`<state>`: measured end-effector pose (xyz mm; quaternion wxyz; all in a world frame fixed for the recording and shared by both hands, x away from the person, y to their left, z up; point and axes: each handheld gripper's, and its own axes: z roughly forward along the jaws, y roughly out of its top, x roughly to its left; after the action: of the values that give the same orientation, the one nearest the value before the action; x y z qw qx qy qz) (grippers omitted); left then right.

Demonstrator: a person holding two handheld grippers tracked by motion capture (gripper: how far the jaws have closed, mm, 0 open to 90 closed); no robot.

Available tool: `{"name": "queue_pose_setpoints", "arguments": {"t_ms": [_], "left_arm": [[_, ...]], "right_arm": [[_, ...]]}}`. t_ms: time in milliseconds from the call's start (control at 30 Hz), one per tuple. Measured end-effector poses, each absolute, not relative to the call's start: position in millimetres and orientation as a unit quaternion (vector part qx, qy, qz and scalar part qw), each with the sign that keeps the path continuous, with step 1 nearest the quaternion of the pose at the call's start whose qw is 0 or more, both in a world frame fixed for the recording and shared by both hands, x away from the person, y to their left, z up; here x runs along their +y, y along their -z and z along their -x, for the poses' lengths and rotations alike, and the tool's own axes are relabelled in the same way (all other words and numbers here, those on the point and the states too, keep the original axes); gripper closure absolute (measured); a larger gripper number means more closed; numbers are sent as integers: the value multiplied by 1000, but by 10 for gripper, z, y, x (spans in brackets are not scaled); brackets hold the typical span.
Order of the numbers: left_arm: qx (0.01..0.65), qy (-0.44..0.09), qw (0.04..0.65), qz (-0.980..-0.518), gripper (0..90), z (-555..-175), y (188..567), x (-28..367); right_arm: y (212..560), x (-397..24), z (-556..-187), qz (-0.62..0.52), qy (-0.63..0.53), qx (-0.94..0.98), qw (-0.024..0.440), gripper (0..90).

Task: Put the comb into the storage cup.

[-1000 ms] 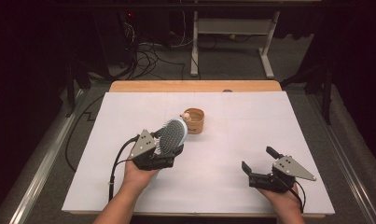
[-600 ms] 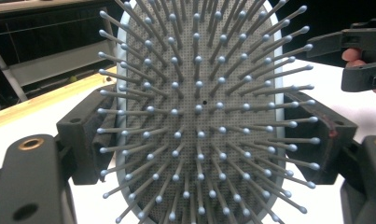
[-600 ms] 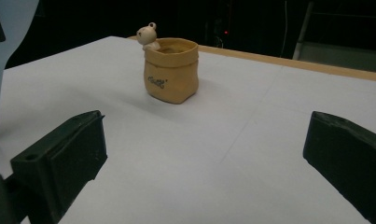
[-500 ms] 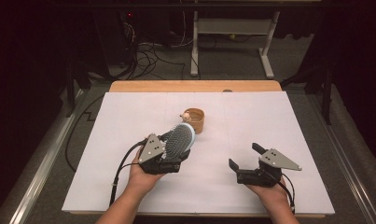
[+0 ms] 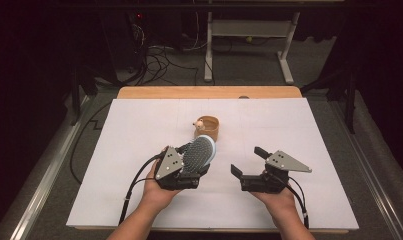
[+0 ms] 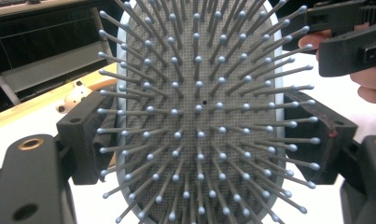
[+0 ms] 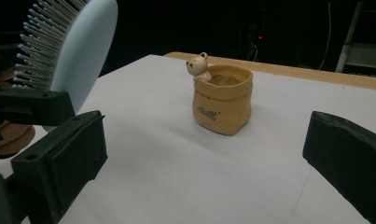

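High view: left gripper [image 5: 185, 167] clamped on hairbrush [image 5: 198, 154], head tilted far-right toward pot [image 5: 208, 128] just beyond. Left gripper view: pads [image 6: 80, 135] pressing brush edges. Right gripper view: right gripper [image 7: 213, 163] spread, empty, facing pot, farther off.

The hairbrush [image 5: 198, 154] is an oval paddle with a pale blue back and a grey pad of ball-tipped bristles. It sits near the table's middle, clamped across its sides, bristles facing up and tilted, head pointing far-right.
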<state>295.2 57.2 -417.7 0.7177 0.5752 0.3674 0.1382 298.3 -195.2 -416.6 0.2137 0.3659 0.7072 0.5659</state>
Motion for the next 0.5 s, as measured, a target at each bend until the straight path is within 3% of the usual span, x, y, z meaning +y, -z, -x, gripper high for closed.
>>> {"name": "queue_pose_setpoints", "arguments": {"t_ms": [500], "left_arm": [[363,-147,717,-577,208,-2946,4184,524]], "right_arm": [[4023,-1732,-2960,-340,-584,708,208,0]]}}
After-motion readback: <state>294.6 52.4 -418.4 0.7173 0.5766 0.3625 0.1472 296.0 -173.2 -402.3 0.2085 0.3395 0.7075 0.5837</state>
